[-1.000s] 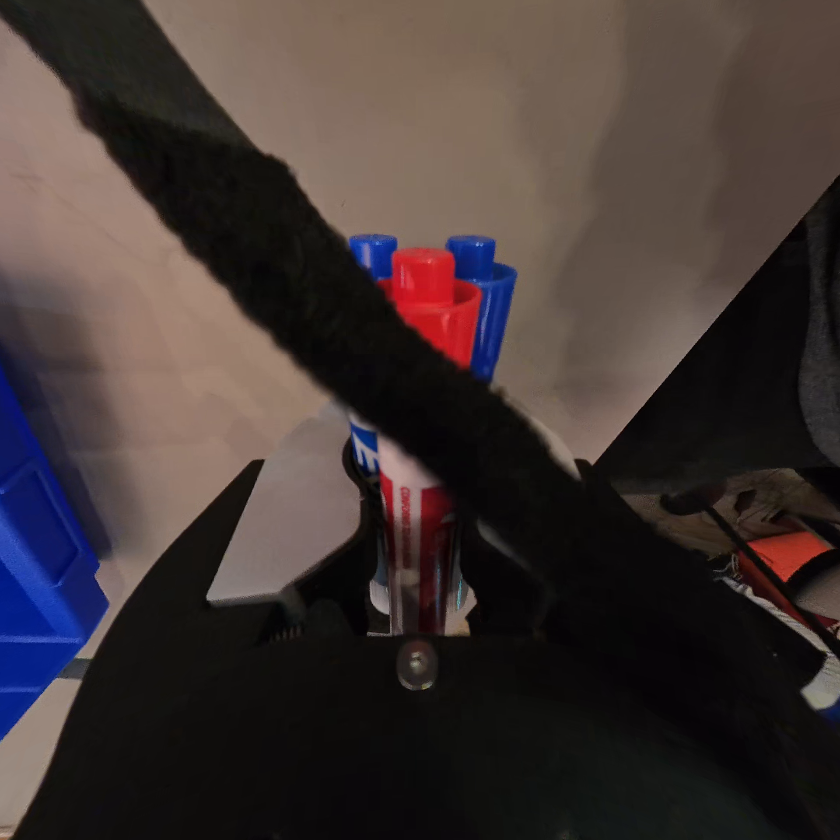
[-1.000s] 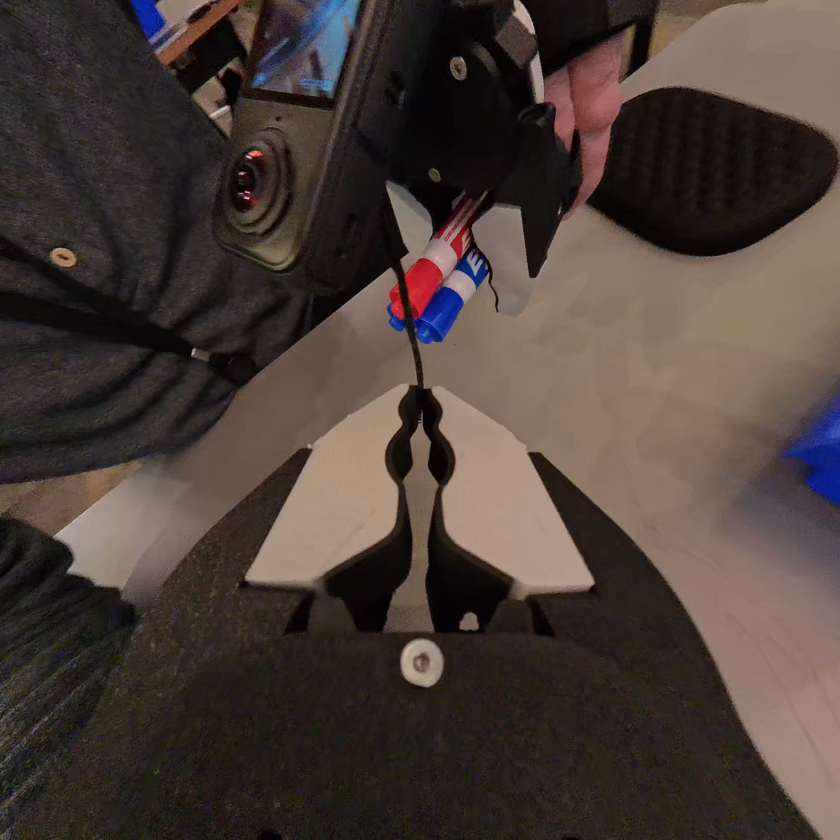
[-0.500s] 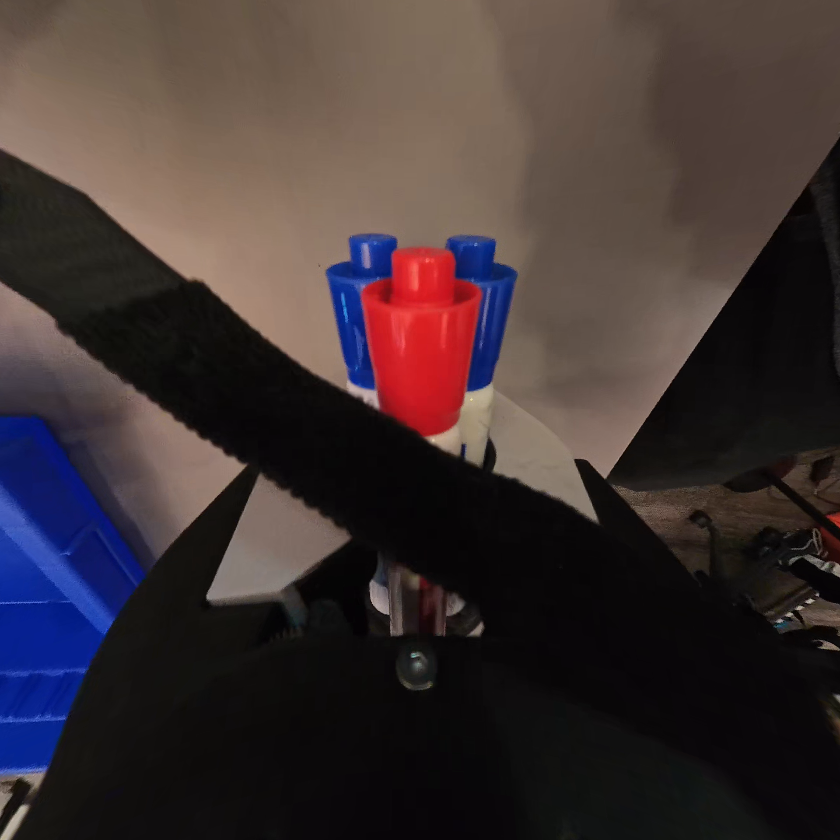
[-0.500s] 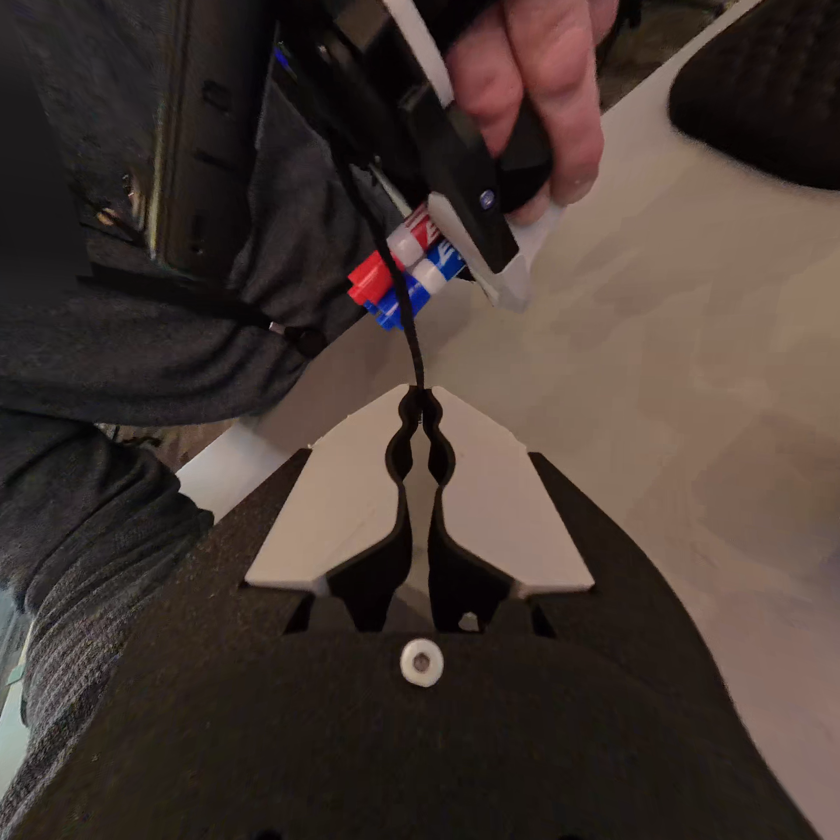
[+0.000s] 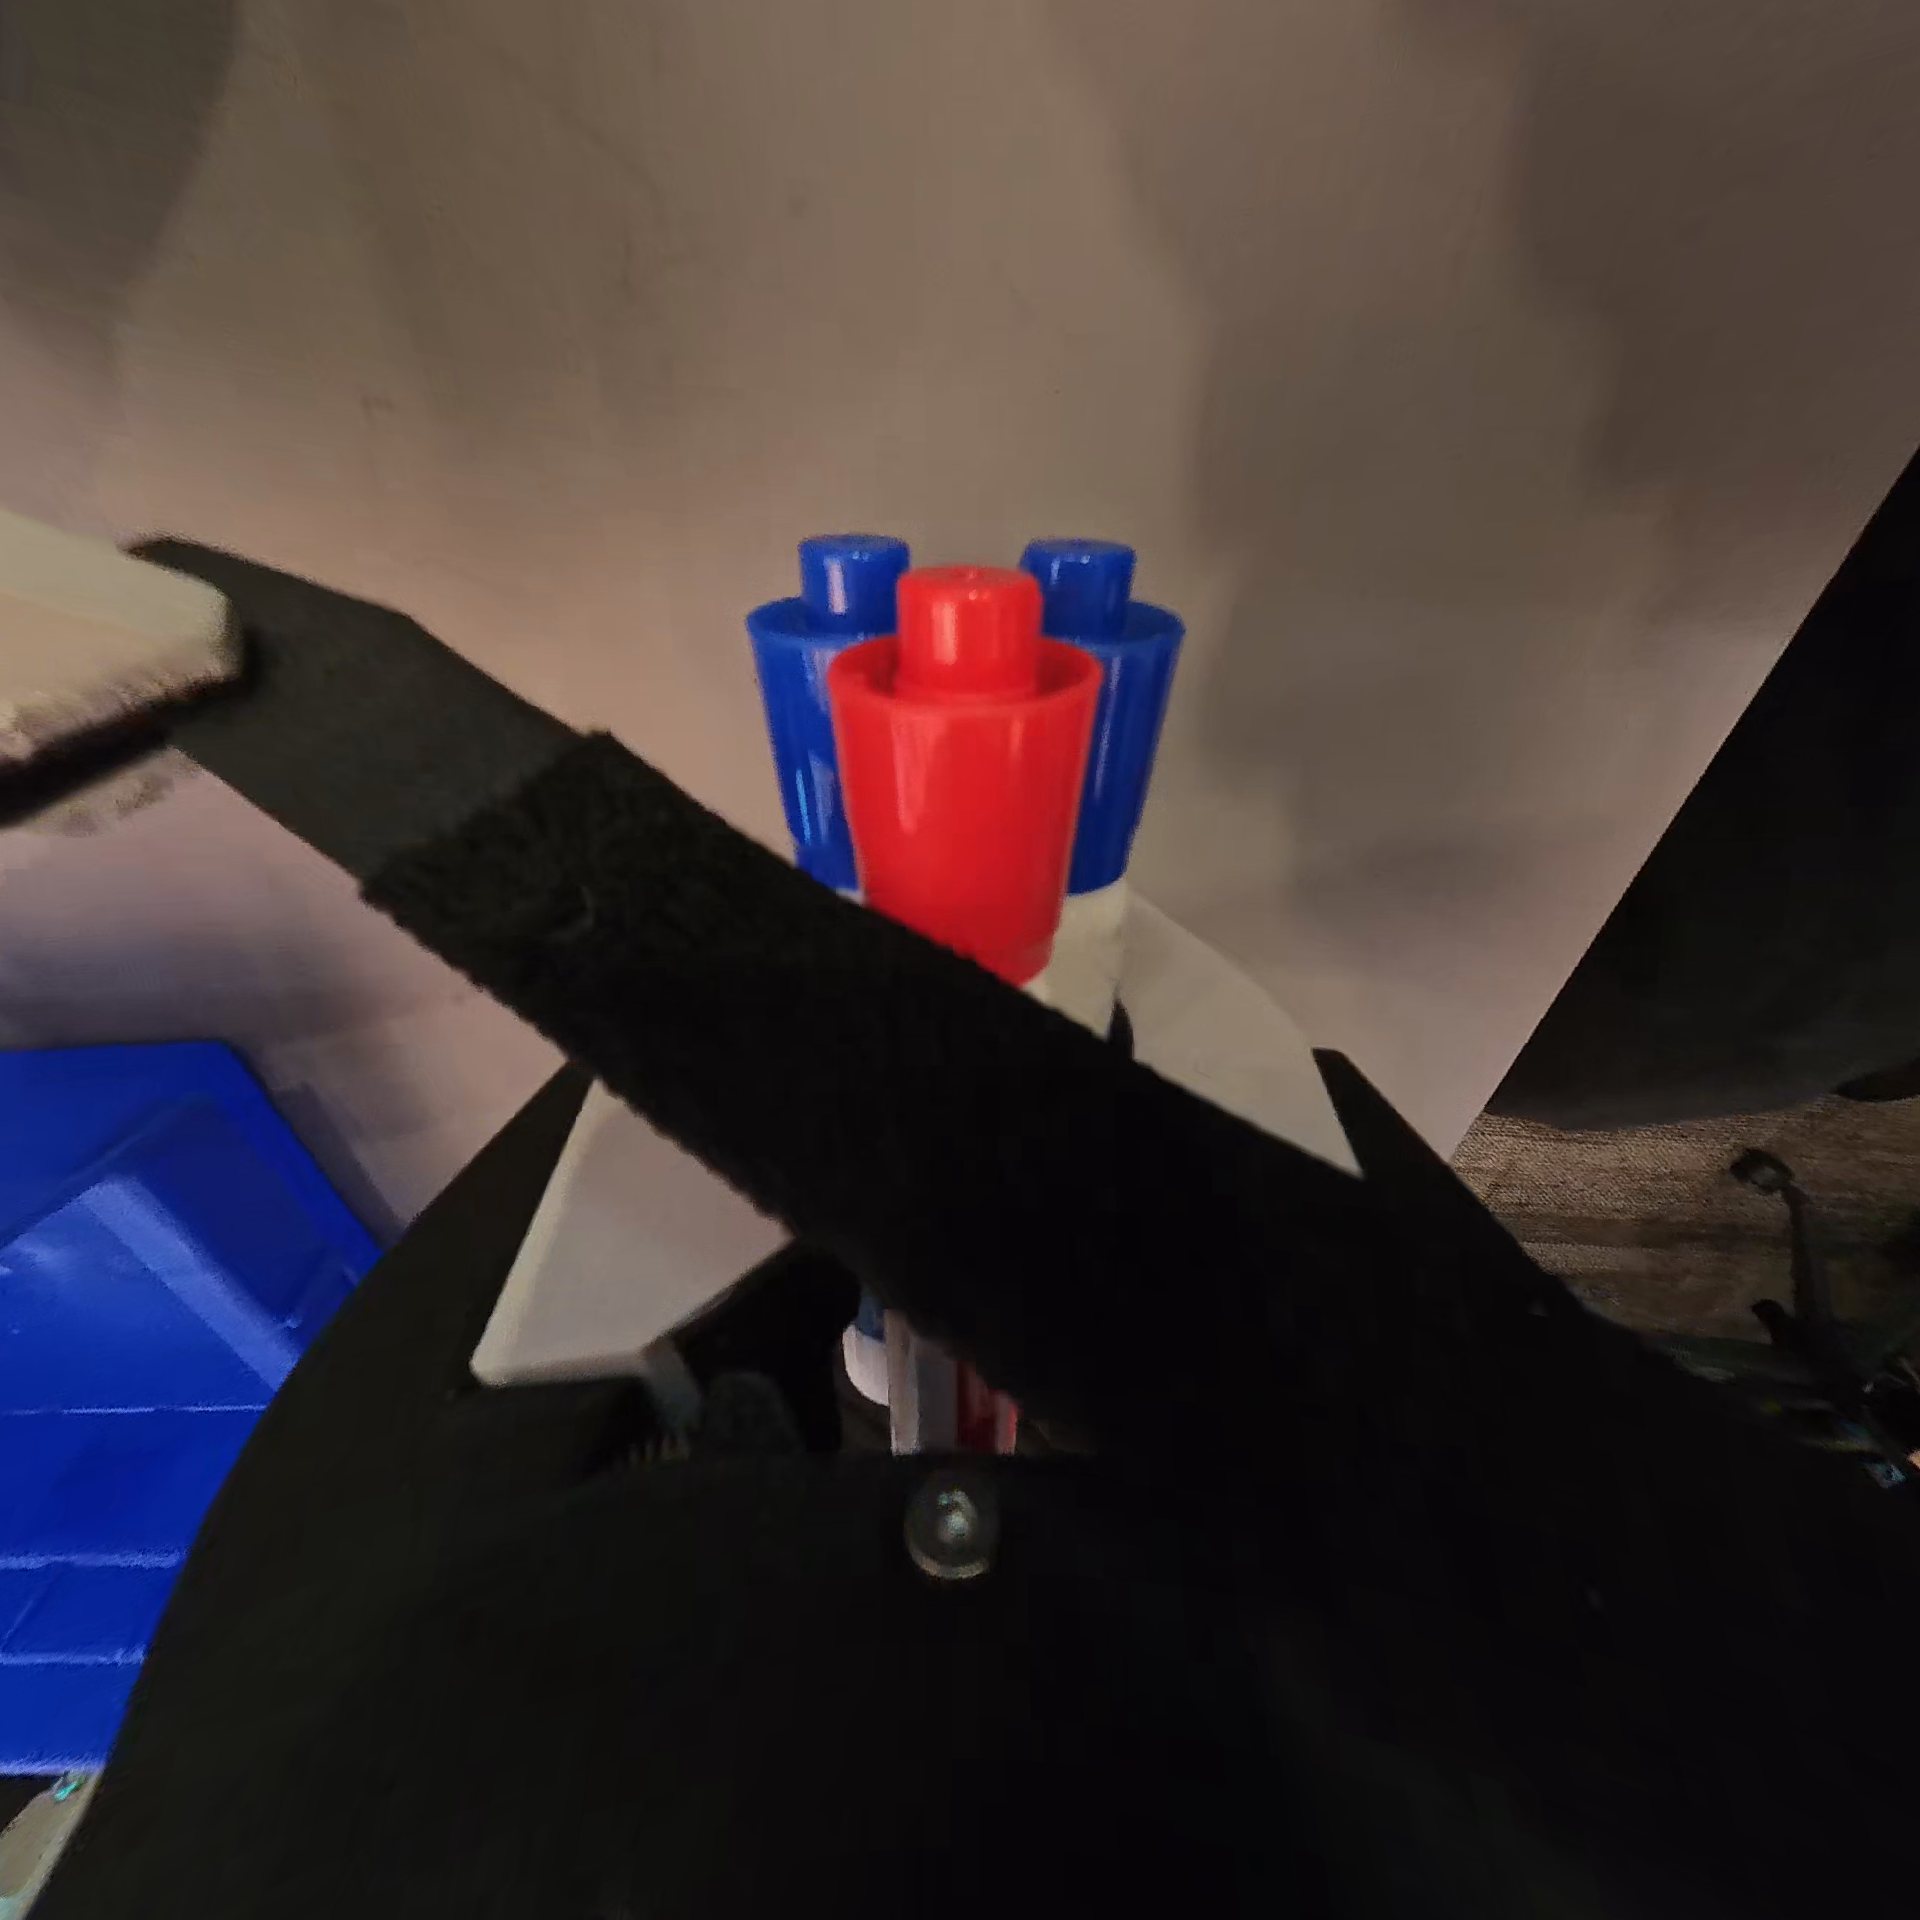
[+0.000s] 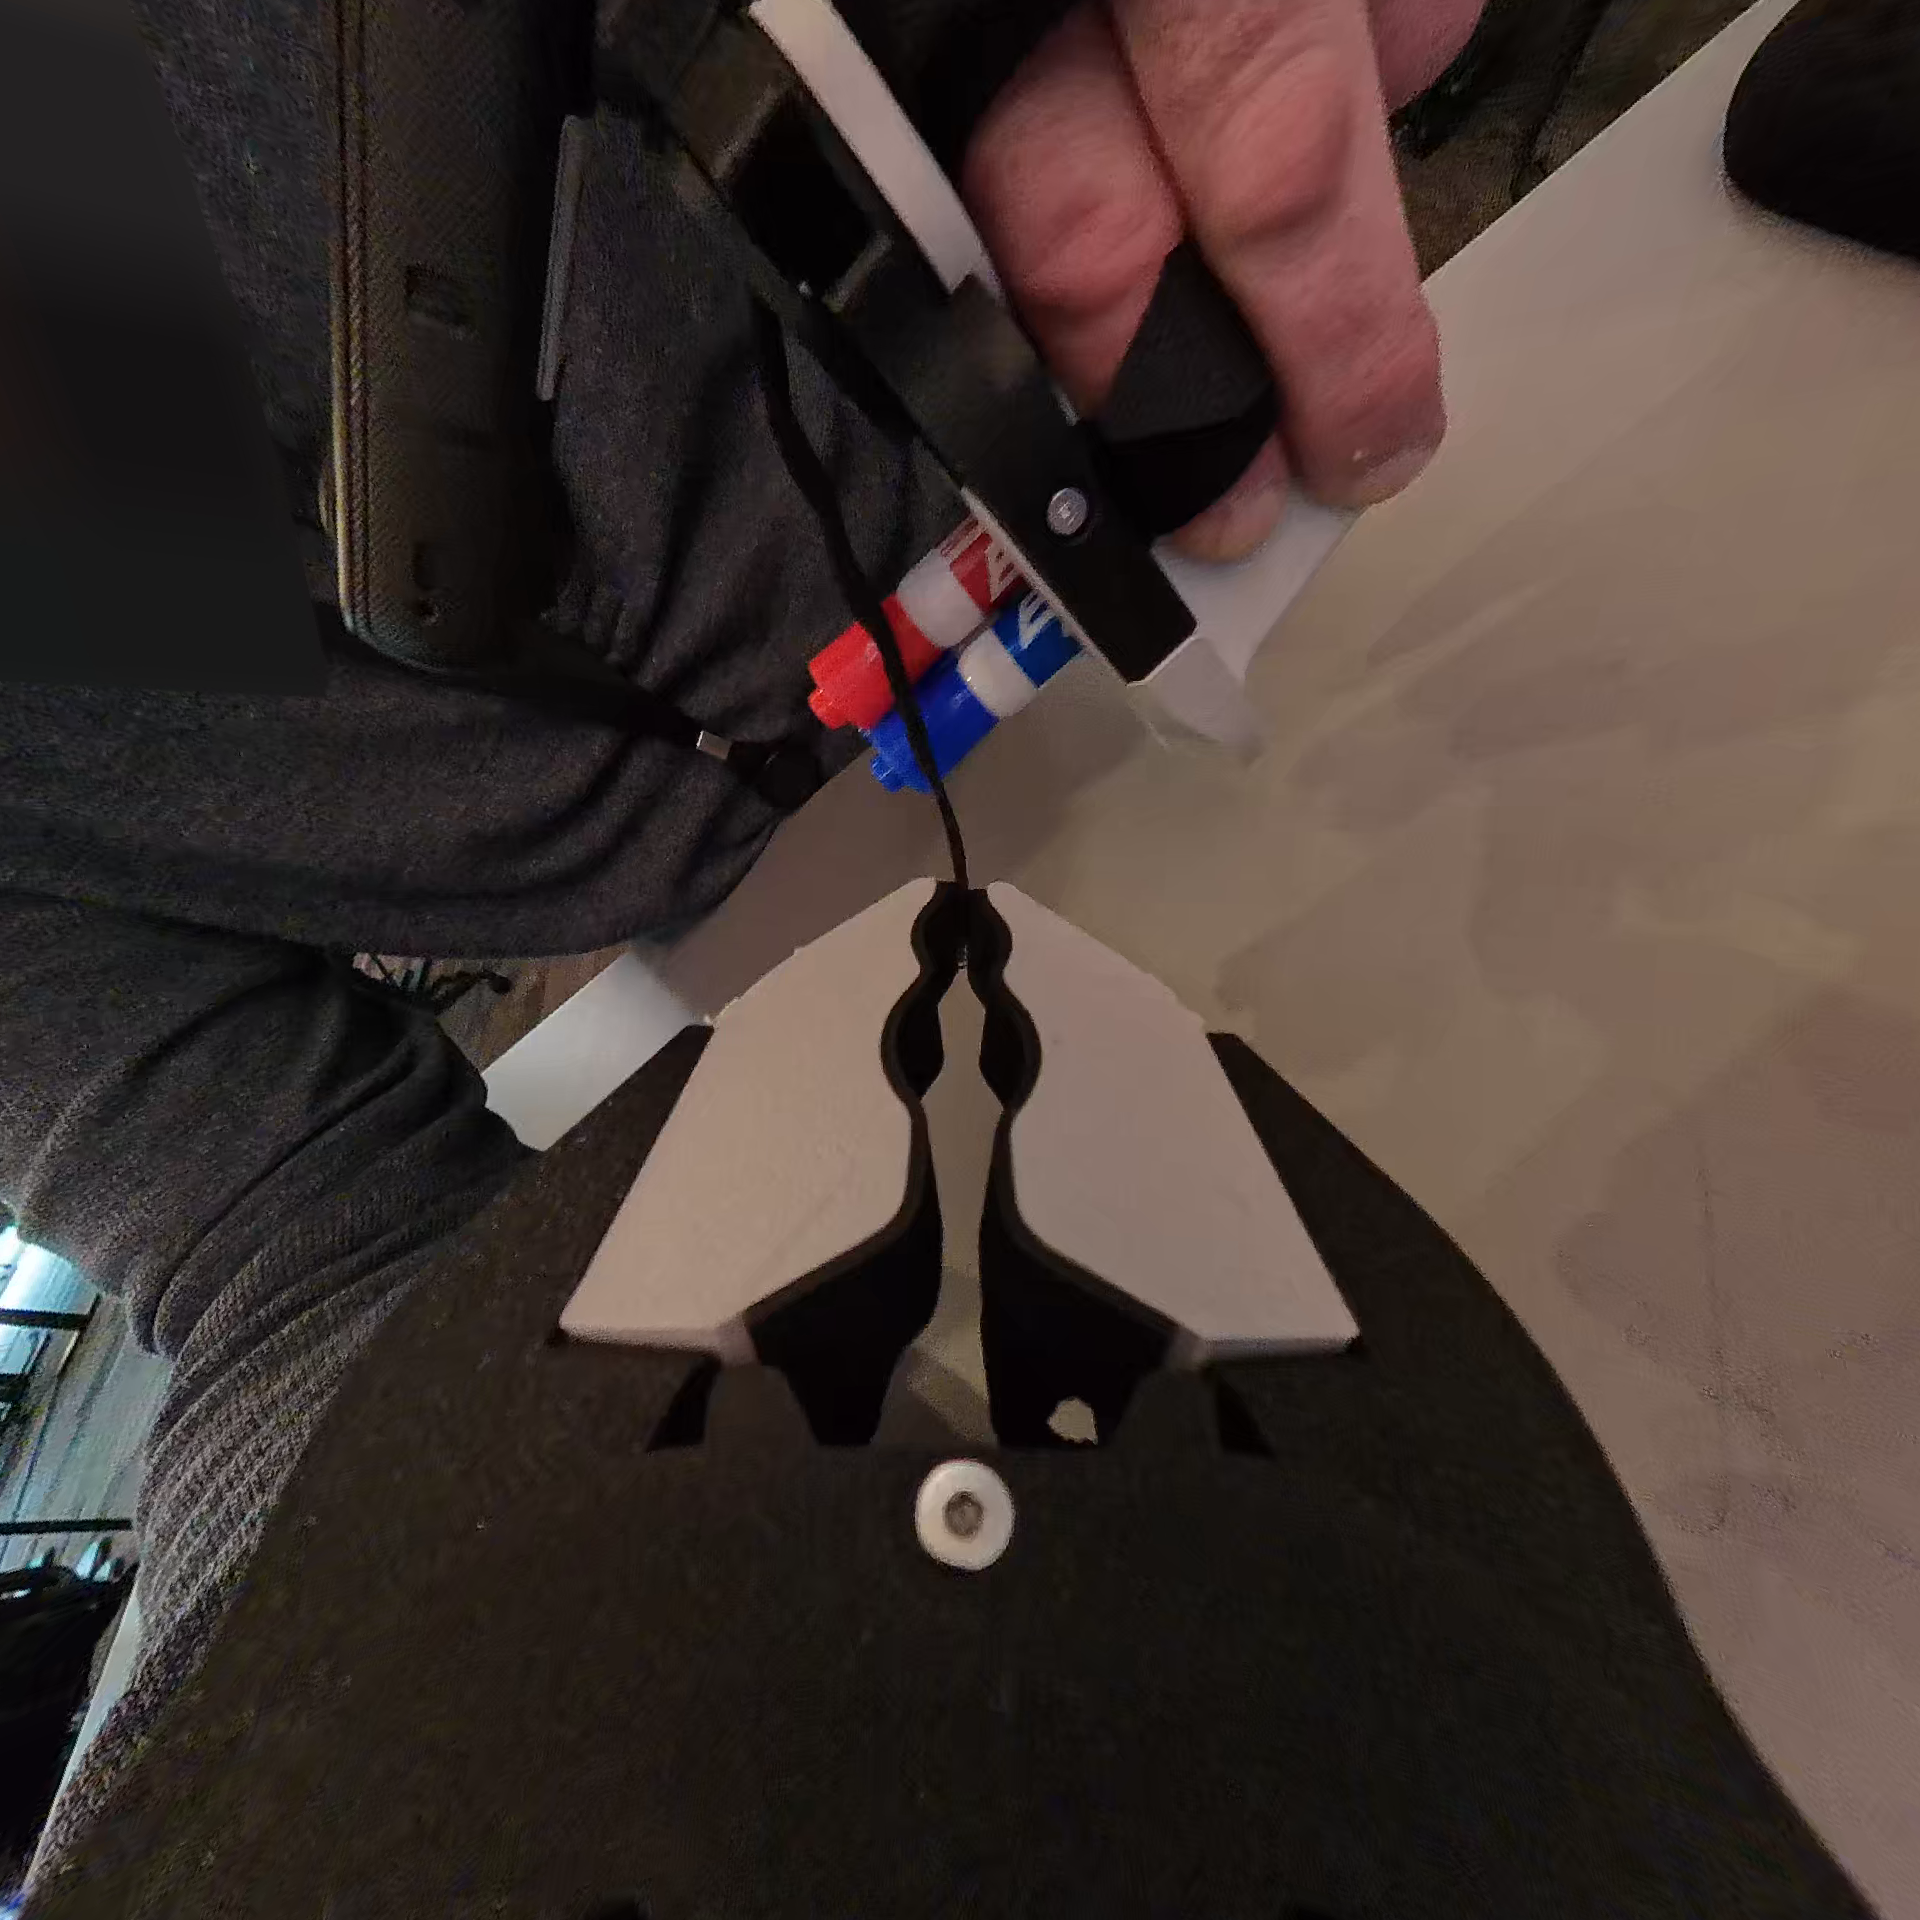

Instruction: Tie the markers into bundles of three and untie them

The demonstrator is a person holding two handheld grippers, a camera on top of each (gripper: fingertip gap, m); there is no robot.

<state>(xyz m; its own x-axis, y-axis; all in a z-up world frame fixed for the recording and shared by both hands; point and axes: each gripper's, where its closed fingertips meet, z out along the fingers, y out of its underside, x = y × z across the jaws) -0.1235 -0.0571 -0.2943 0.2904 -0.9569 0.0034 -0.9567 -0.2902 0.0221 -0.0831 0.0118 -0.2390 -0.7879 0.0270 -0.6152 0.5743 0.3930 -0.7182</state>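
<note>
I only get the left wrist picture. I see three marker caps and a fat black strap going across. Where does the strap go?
Observer: Its end is pinched at the tips of the right gripper, which is shut on the strap.
Operator: Is the strap loose or tight?
Observer: In the right wrist view it runs in a nearly straight line from those tips, across the red marker and the blue marker, up toward the left gripper.
Operator: Who holds my gripper?
Observer: A bare hand wraps its black handle, above the white table.
</note>
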